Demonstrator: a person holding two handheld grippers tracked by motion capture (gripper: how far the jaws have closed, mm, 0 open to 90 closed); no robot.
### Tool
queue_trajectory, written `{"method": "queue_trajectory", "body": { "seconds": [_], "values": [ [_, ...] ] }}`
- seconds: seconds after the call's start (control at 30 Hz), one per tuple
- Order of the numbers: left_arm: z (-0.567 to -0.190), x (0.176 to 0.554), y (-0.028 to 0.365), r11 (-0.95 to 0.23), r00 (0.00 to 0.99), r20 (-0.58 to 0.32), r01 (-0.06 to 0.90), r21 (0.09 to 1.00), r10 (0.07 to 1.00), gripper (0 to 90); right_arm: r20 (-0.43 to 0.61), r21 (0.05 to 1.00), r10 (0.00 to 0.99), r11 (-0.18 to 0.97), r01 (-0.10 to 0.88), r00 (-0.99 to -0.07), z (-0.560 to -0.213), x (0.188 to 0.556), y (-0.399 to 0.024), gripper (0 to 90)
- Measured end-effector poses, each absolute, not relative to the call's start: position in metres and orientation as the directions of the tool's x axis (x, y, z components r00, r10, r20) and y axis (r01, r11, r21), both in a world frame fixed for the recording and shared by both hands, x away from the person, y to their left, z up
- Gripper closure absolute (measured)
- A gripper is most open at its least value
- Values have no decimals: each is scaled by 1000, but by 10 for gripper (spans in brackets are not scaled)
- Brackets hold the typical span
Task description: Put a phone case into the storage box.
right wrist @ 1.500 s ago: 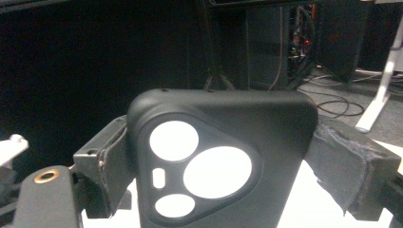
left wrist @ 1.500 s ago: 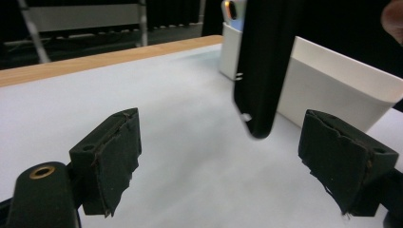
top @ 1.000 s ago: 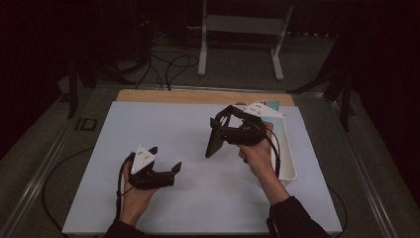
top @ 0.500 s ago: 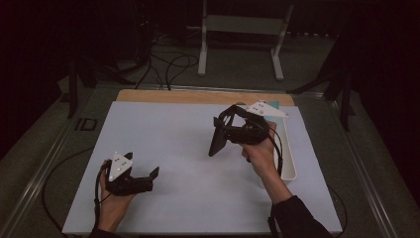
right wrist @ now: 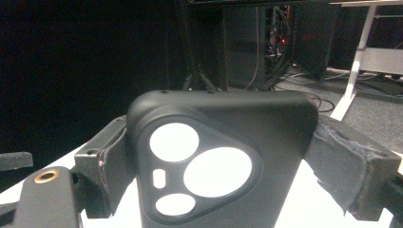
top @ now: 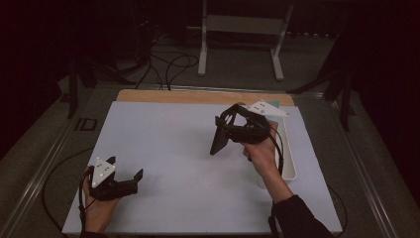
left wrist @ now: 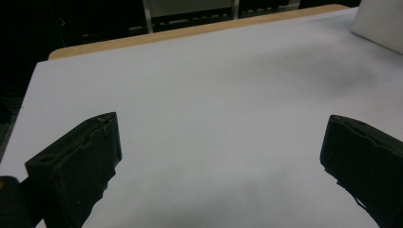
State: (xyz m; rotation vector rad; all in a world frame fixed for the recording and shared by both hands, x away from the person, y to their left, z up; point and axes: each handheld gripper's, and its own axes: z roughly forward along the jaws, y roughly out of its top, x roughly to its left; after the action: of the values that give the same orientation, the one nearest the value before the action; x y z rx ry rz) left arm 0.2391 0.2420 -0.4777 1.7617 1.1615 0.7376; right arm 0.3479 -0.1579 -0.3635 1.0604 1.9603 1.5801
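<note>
I have the right tongs (top: pixel 233 133) pinching a black phone case (right wrist: pixel 223 166), held up above the white desk (top: pixel 173 163) toward three o'clock. In the right gripper view the case stands upright between the pads, its camera cutouts facing me, gripped across its width. I judge it light and somewhat flexible, a thin shell that could bow or twist out if squeezed hard, and its smooth matte skin may slip. The side edges near the middle look like the sound place to hold, clear of the cutout area, where the shell is weakest. My left tongs (top: pixel 126 173) sit low at about seven o'clock, spread wide with nothing between them. A white tray (top: pixel 289 166) lies along the desk's right edge.
</note>
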Motion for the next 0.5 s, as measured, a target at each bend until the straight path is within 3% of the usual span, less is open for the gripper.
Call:
{"method": "queue_trajectory", "body": {
  "seconds": [0.5],
  "values": [
    [-488,239,248,-192,406,28,370,909,914,6,139,951,779,68,302,-611,-364,352,-163,148]
  ]
}}
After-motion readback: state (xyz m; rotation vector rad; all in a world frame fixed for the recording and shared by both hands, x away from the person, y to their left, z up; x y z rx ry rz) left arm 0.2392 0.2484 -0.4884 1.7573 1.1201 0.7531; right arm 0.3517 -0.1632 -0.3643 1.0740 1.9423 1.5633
